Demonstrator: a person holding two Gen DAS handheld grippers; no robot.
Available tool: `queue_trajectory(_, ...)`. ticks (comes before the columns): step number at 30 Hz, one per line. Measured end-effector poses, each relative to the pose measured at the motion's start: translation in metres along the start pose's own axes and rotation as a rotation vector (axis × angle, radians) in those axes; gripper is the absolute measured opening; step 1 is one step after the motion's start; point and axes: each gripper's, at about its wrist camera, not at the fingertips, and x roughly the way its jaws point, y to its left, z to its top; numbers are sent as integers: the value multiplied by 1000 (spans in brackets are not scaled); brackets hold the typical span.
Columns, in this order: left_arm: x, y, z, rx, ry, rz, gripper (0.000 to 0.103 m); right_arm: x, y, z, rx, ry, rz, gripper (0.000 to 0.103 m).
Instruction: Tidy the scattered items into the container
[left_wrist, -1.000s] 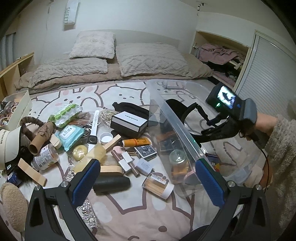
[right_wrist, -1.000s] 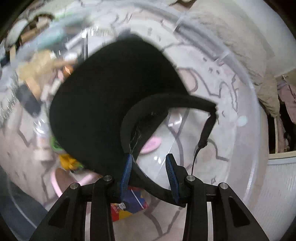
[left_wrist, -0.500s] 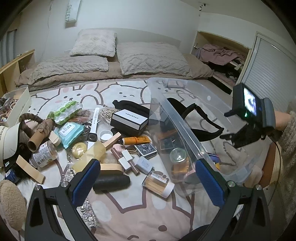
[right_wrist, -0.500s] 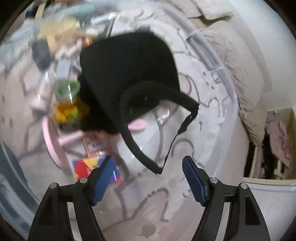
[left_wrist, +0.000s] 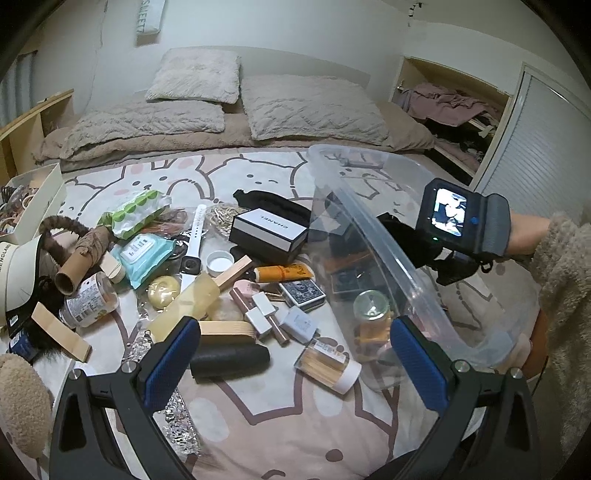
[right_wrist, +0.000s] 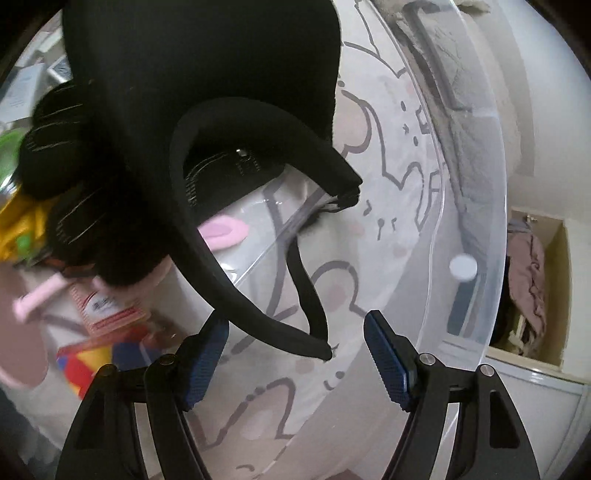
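While your right claw hangs inside the clear container, its jaws have just been opening and stand apart; the black strap of the black visor cap lies between them, and no pad visibly presses on it, though the left pad sits very close to it. The cap rests in the container, on top of a pink item, a yellow one and a small printed box. Your left claw hovers over the bed, jaws wide and empty, above the clutter not yet tidied: the black-and-white box, white watch, orange tube, card deck, black case and toothpick jar, among others. Main risk, as I judge it: if you lift the right claw straight up, the strap loop could catch on a finger and drag the cap back over the rim. Draw back clear of the loop first. Second risk: the container wall stands near the toothpick jar, so a low left reach may bump it or roll the jar. The cap also covers much of the container floor and may crowd later drops.
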Motion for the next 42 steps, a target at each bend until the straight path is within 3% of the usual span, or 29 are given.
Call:
queue_trajectory(7,11,6,-1,-17,19,3,103,8,-22,15,75,-8,-86,76)
queue_trajectory(11,12,4,-2,-15,23,-3,103,9,-16,11,22,5,-44,77)
queue_trajectory(14,9,2,-1,-13,15,-9,103,0,1,2,-66,-26,-26,90)
queue_trajectory(18,3,-1,0,-7,6,-19,103,-20,-2,-13,-42,-91,-23,95)
queue_trajectory(20,0,-4,0,0,1,-16,103,-37,-8,-24,-1,-147,-39,103)
queue_trajectory(30,-19,-16,0,16,-30,-19,103,-116,-25,-58,234,-381,-60,103)
queue_trajectory(42,-41,-27,-3,31,-66,-10,103,-176,-25,-117,558,-594,2,103)
